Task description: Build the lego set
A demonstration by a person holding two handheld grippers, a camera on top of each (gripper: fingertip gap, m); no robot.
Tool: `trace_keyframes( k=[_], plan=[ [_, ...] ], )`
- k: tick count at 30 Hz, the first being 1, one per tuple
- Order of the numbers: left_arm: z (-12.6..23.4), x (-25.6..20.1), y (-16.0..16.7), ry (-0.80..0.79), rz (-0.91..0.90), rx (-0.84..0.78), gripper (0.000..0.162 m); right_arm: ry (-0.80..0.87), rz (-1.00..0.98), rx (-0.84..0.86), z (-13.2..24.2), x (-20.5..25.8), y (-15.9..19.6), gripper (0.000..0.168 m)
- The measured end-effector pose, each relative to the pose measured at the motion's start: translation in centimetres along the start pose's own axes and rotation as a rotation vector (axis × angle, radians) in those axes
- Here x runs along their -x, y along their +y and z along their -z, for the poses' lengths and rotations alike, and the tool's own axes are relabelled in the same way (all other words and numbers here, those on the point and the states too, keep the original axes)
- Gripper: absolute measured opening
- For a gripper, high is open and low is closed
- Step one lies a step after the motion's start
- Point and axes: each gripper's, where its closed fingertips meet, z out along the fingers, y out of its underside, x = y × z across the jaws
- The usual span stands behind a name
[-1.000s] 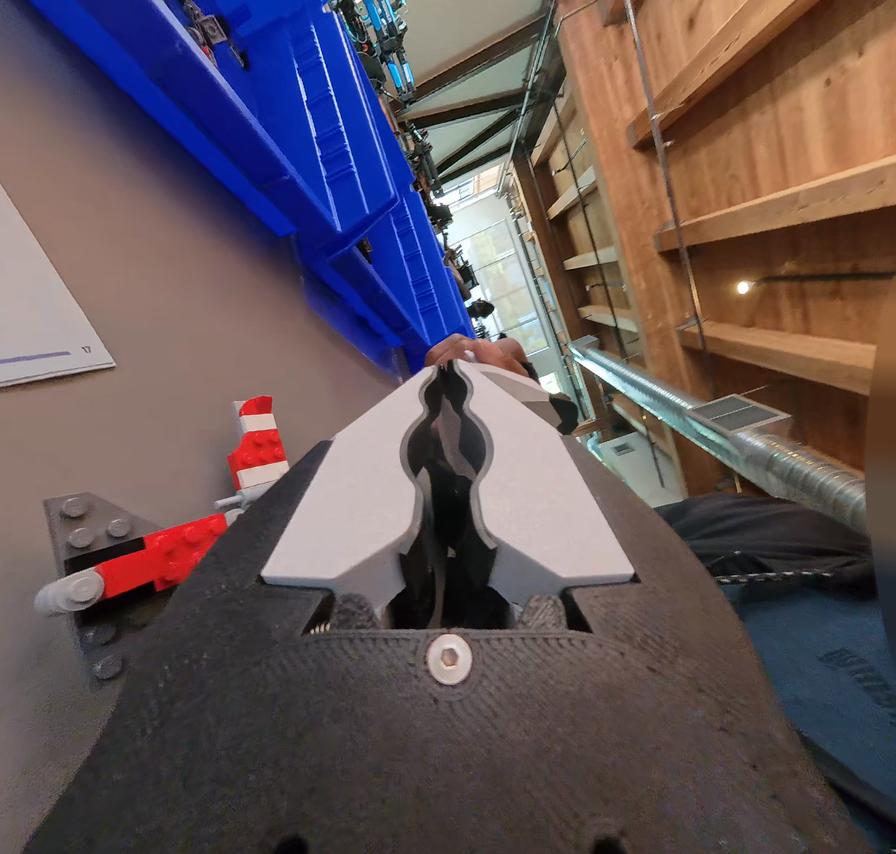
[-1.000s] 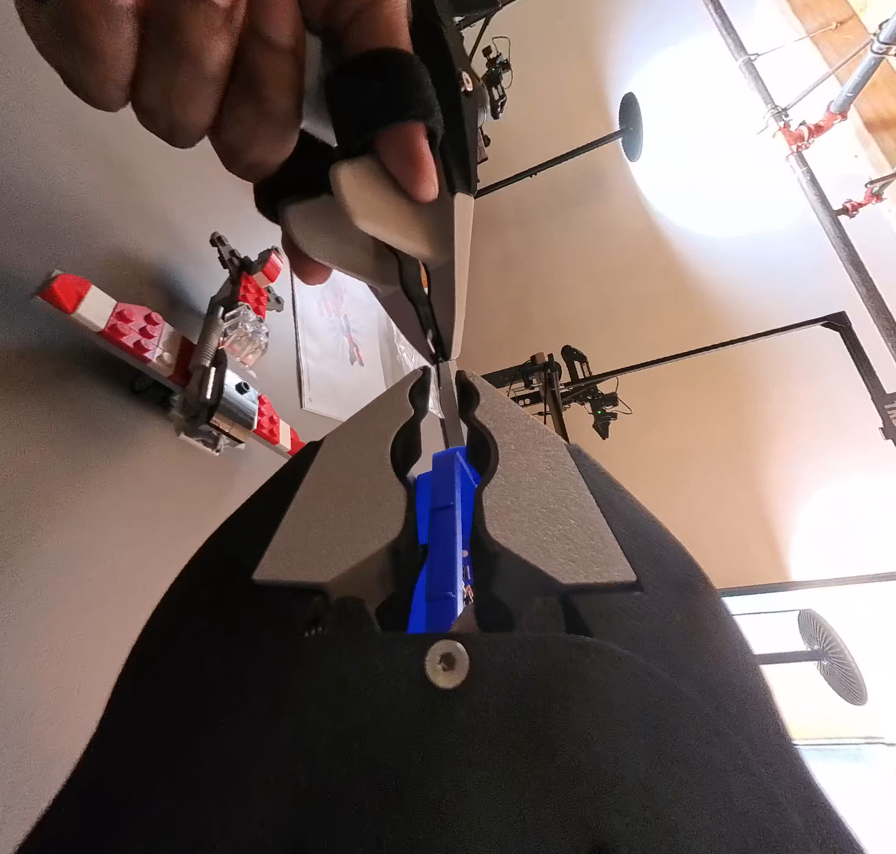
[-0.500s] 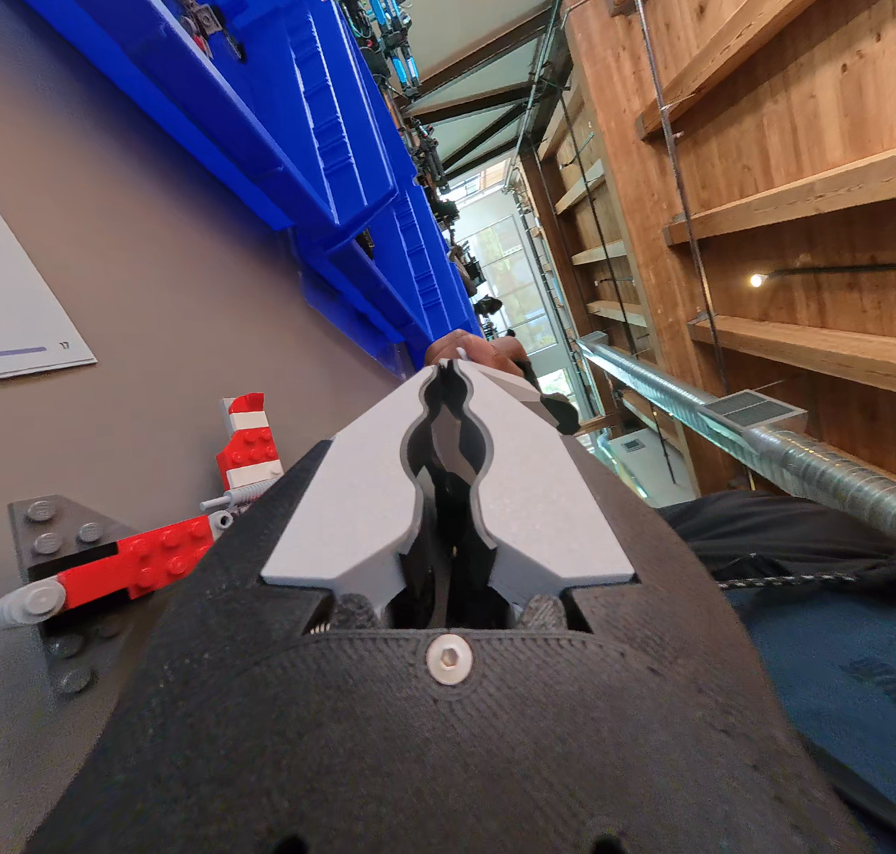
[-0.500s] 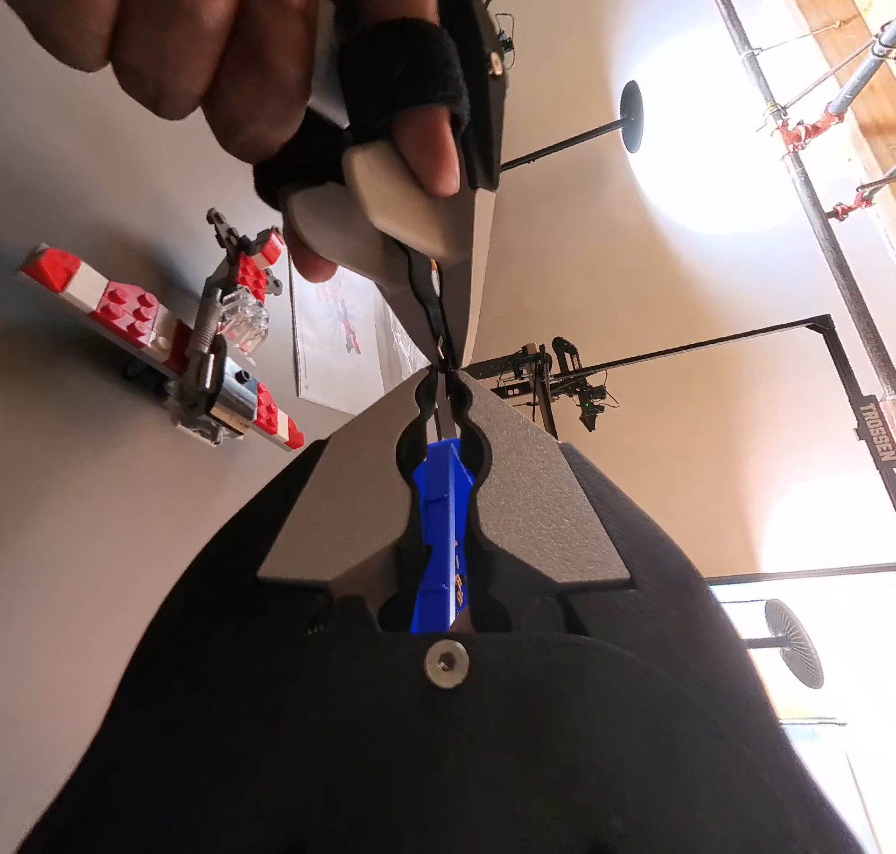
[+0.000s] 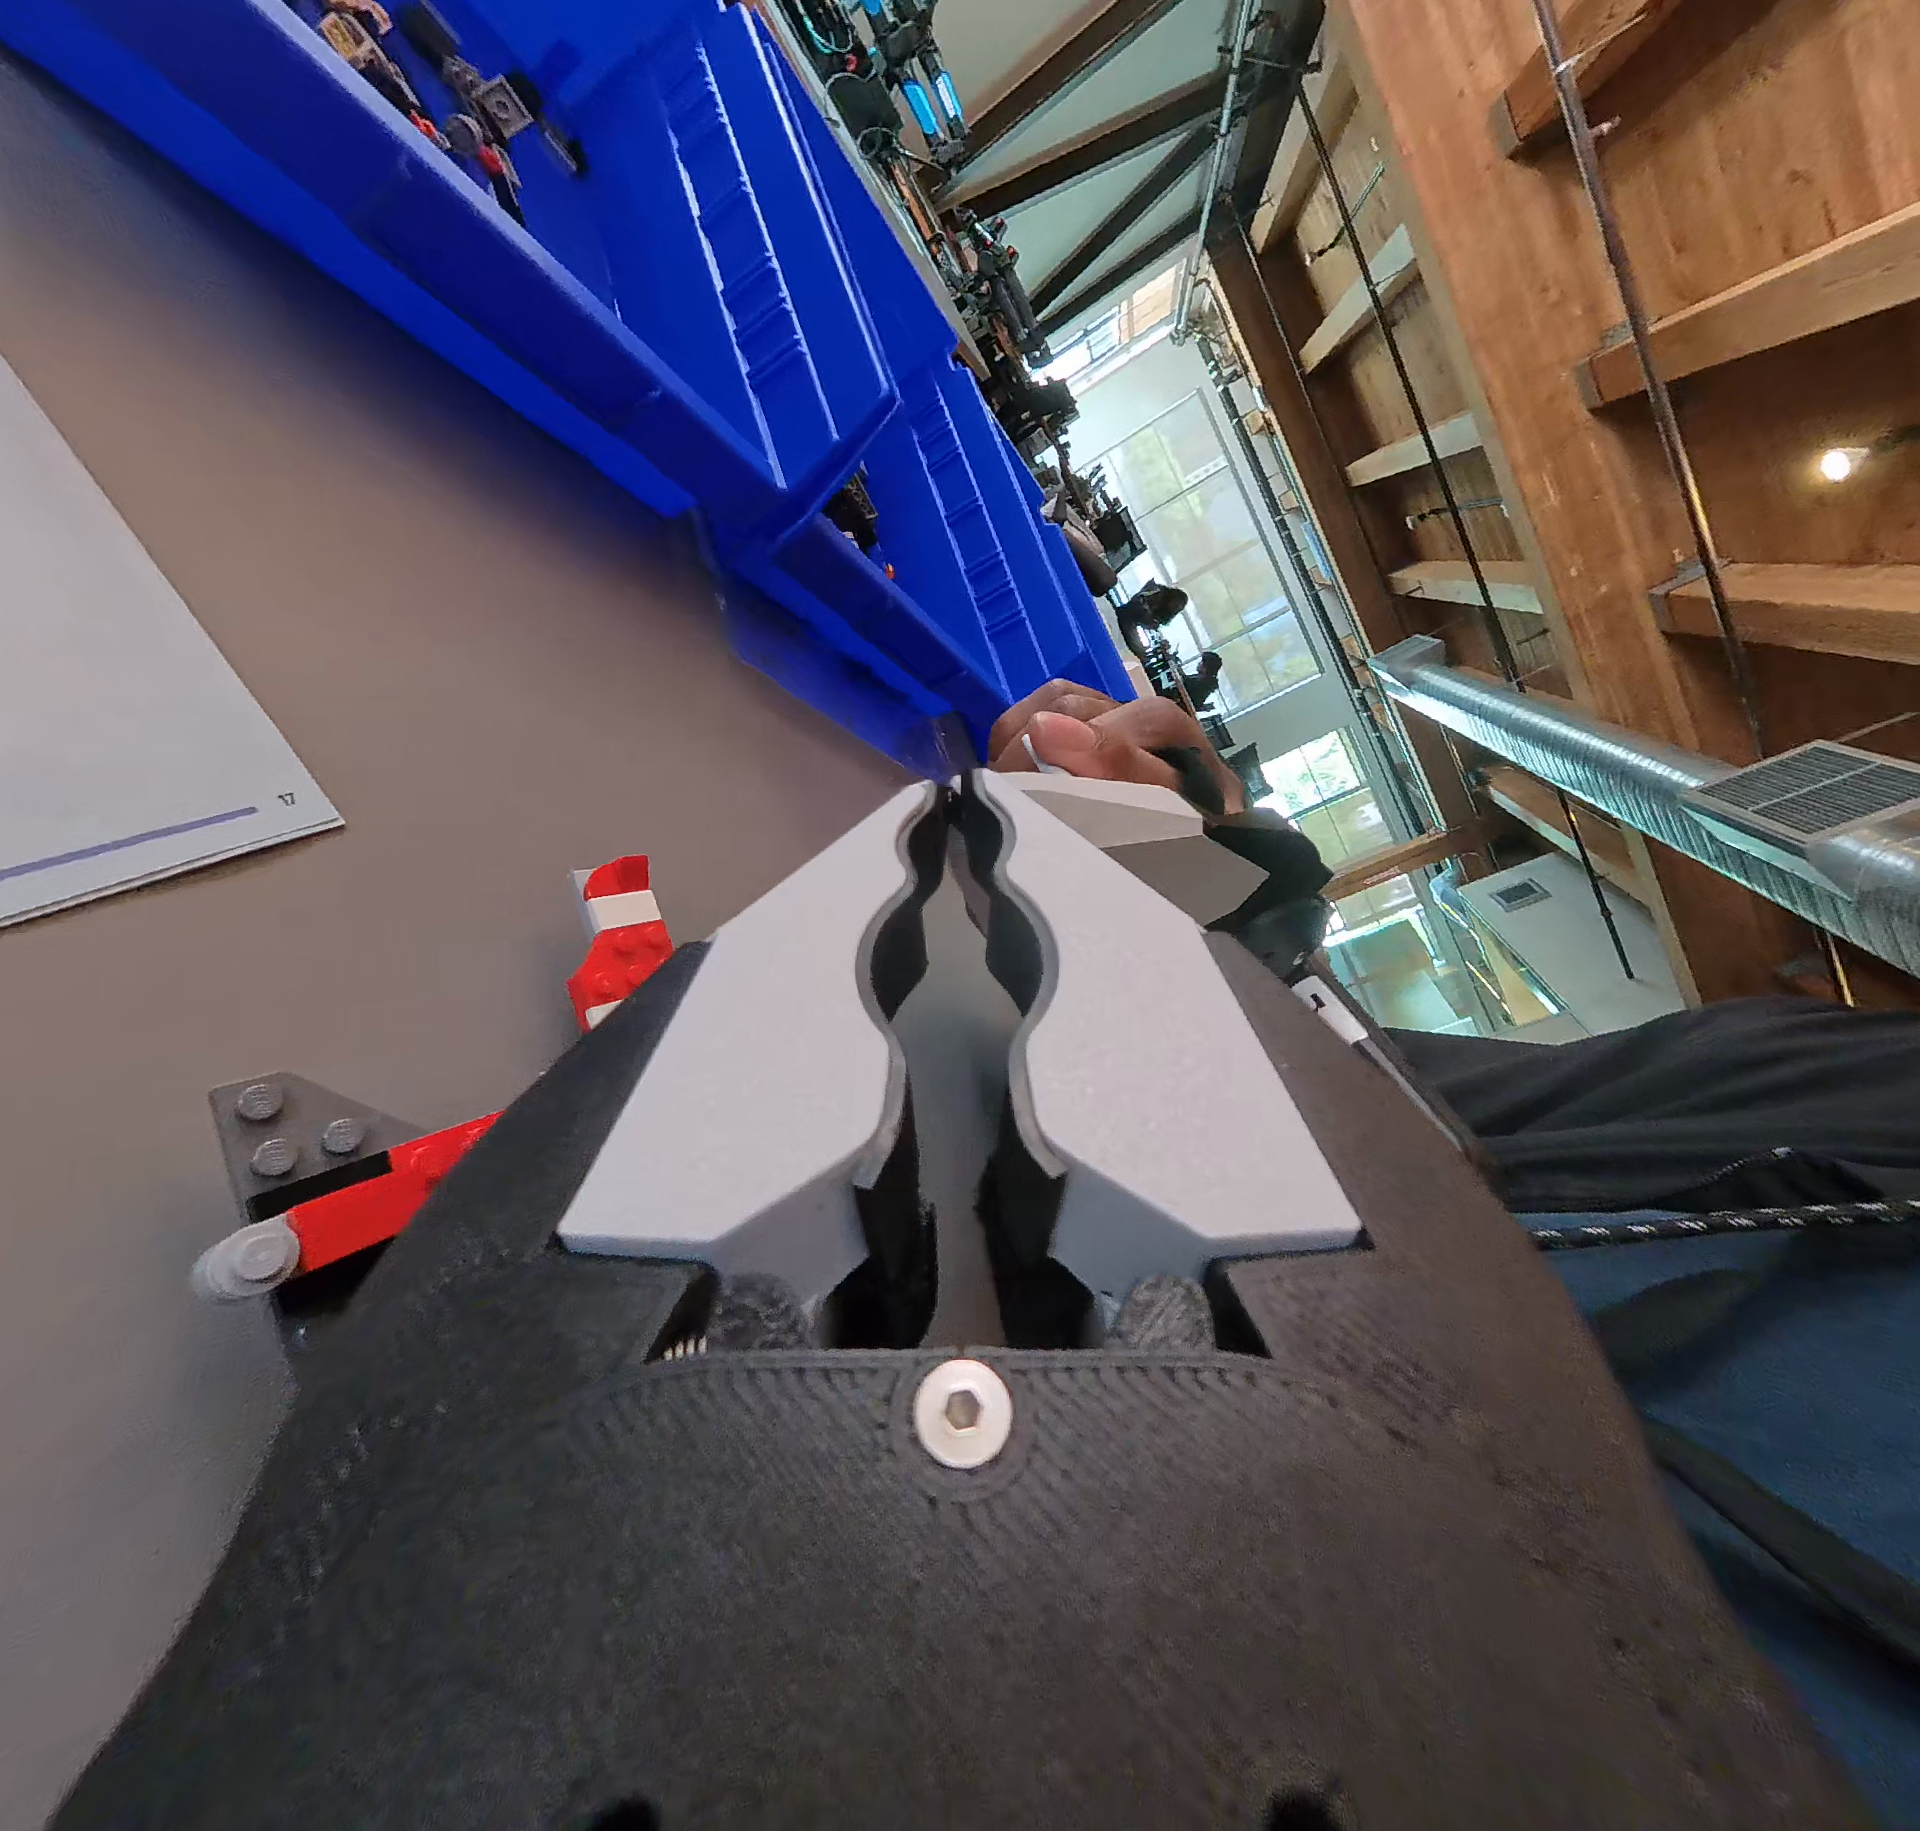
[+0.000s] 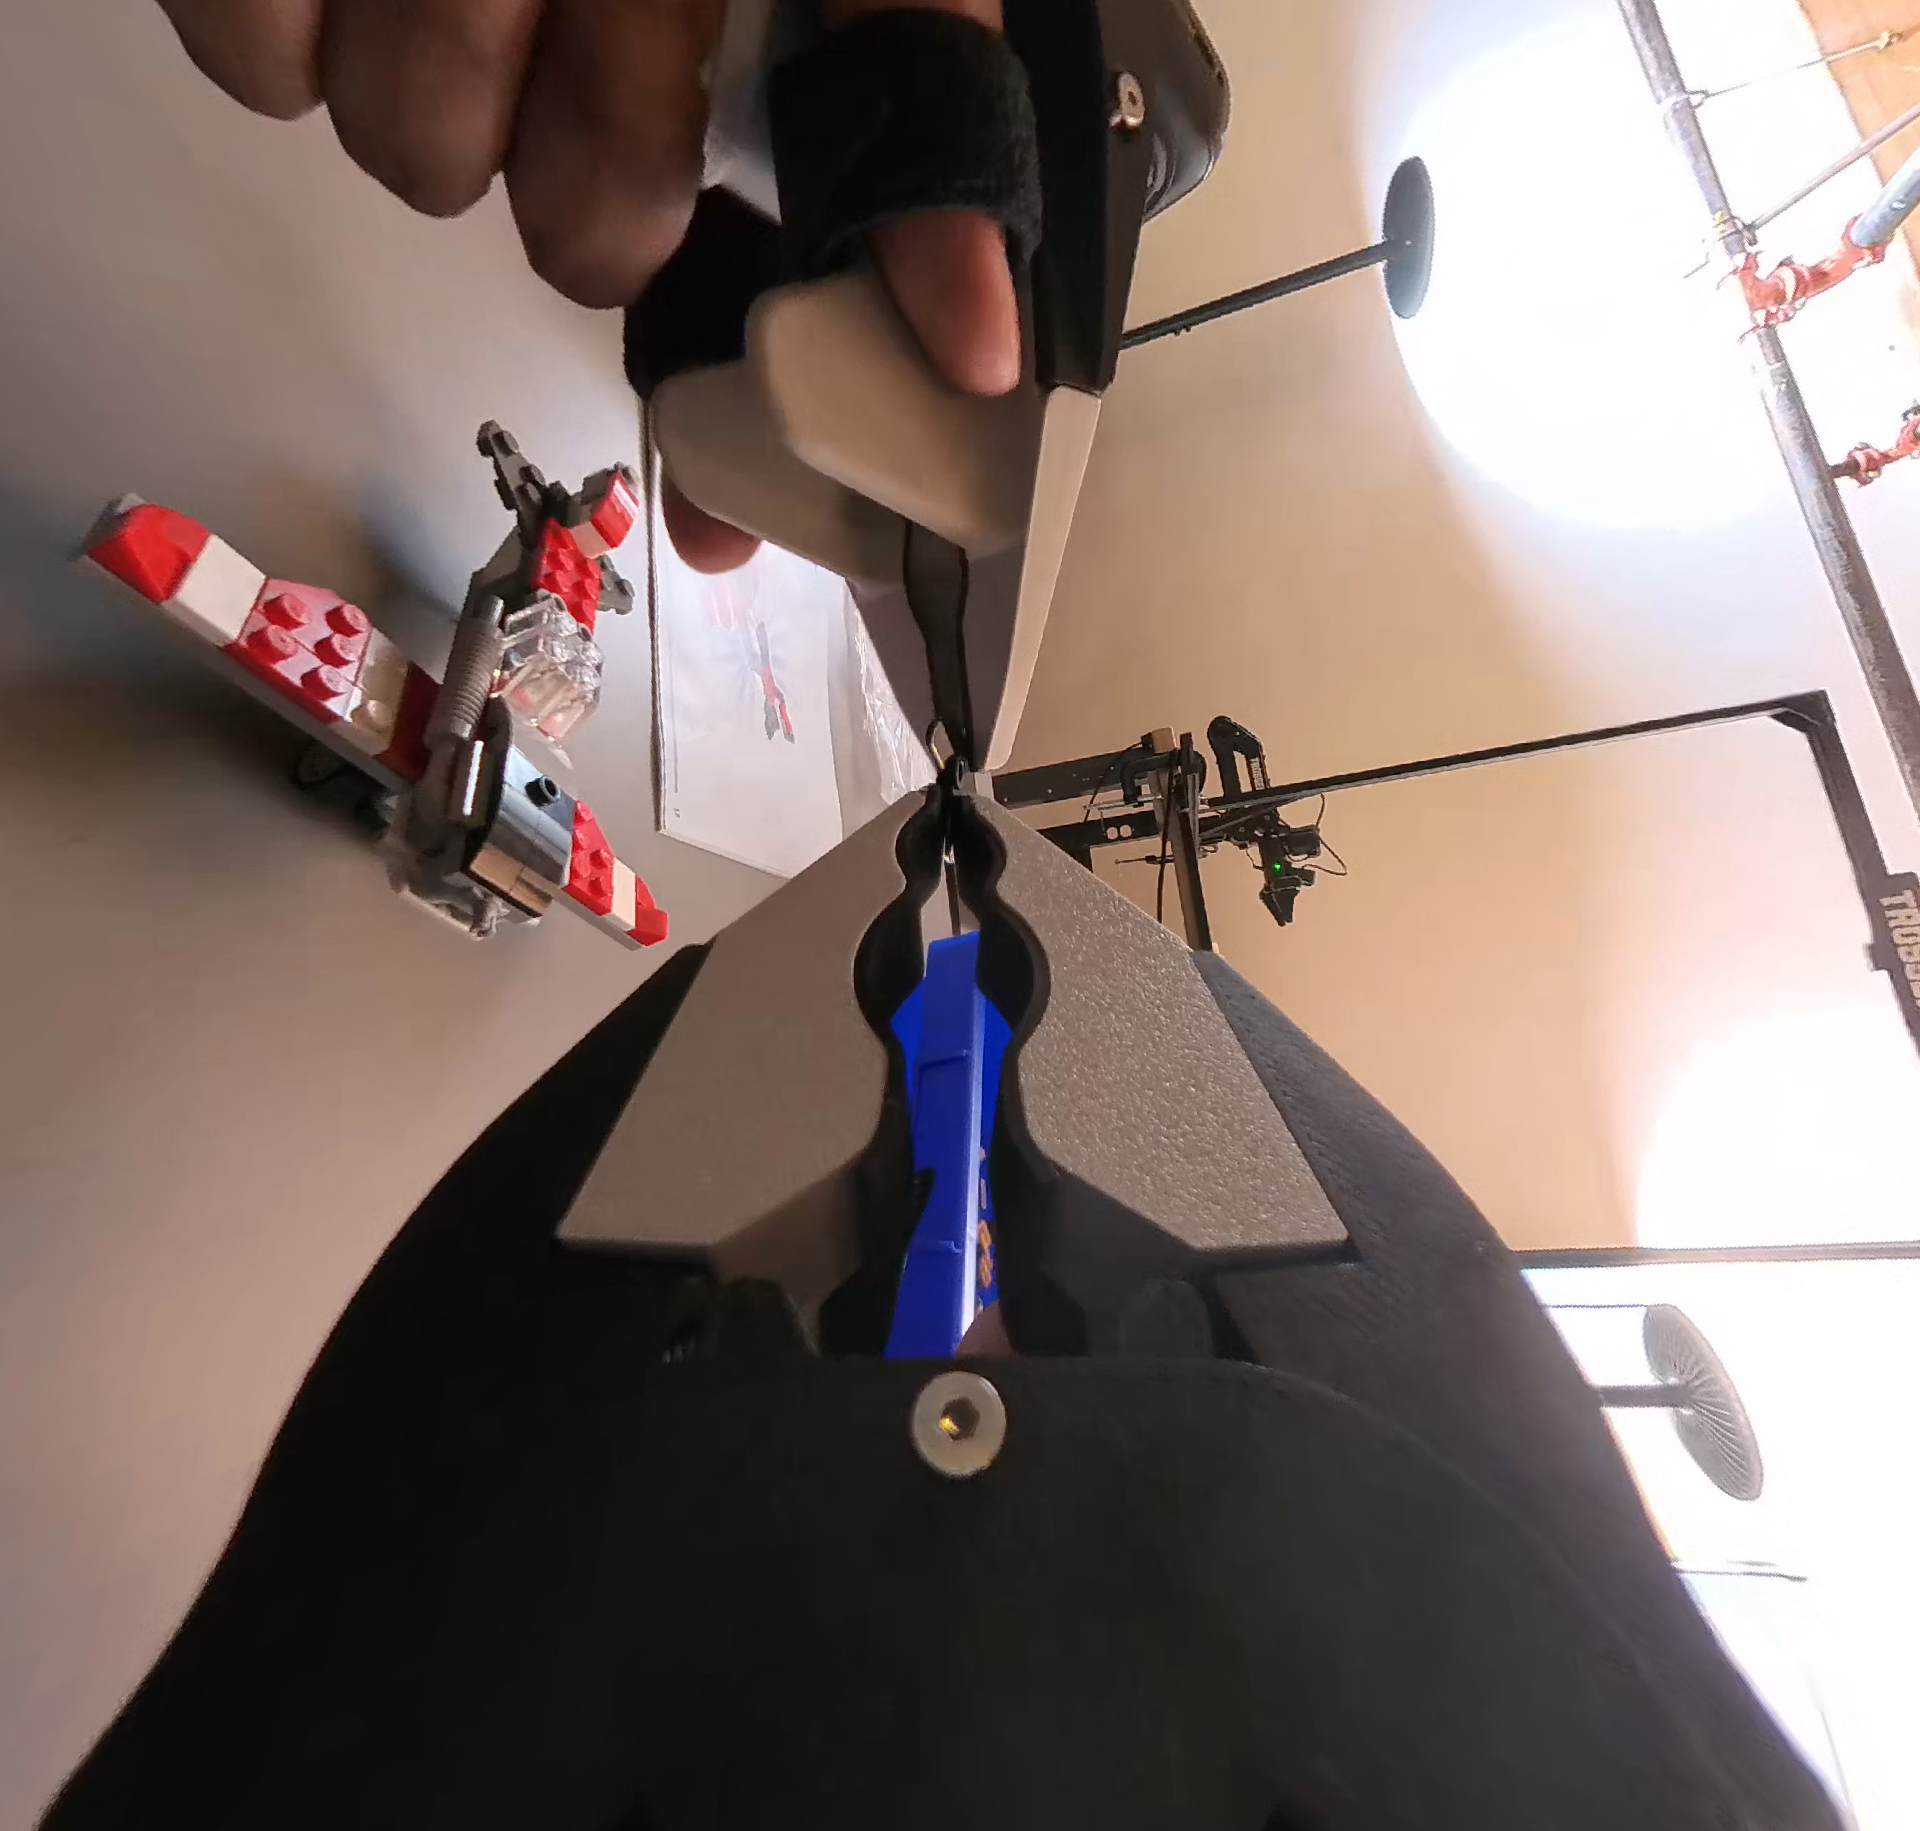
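1. Grey tabletop (image 5: pixel 436 638) runs tilted through both views; blue parts bins (image 5: pixel 727 327) line its far edge, and a white instruction sheet (image 5: pixel 114 742) lies near its left side.
2. Bare surface separates the sheet from the partly built red, white and grey lego plane (image 6: pixel 416 701), which lies flat on the table, apart from both tools.
3. Left gripper (image 5: pixel 958 794): fingers drawn together at the tips, a narrow gap behind them; whether anything is pinched there cannot be told.
4. Right gripper (image 6: pixel 951 805): fingers closed tip to tip, meeting the left gripper's tips nose to nose above the table; a small dark item at the junction is too small to identify.
5. Hand (image 6: pixel 623 77) wraps the left gripper's handle, one finger through a black strap.
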Motion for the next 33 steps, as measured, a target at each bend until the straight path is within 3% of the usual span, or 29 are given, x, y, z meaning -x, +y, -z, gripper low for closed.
trace_keyframes(
  k=[19, 21, 26, 28, 31, 33],
  plan=[
    [-0.2, -0.5, -0.5, 0.101, 0.079, -0.063, 0.002, 0.023, -0.094, 0.001, -0.1, -0.6, 0.2, 0.002],
    [-0.1, -0.5, -0.7, 0.068, -0.015, -0.053, 0.003, 0.007, -0.099, -0.006, -0.1, -0.6, 0.2, 0.002],
    [1.9, 0.8, -0.9, -0.148, -0.542, 0.088, 0.039, -0.017, -0.136, -0.005, 0.4, -1.0, 1.2, 0.002],
    [3.0, 2.5, 0.5, -0.253, -0.778, 0.25, 0.053, -0.034, -0.155, -0.003, 0.5, -1.0, 1.7, 0.002],
    [4.6, 5.0, 3.0, -0.349, -1.052, 0.549, 0.058, -0.055, -0.183, -0.01, 0.6, -0.9, 1.8, 0.001],
    [4.9, 5.8, 3.8, -0.372, -1.144, 0.678, 0.058, -0.065, -0.19, -0.015, 0.6, -0.8, 1.8, 0.001]
  ],
)
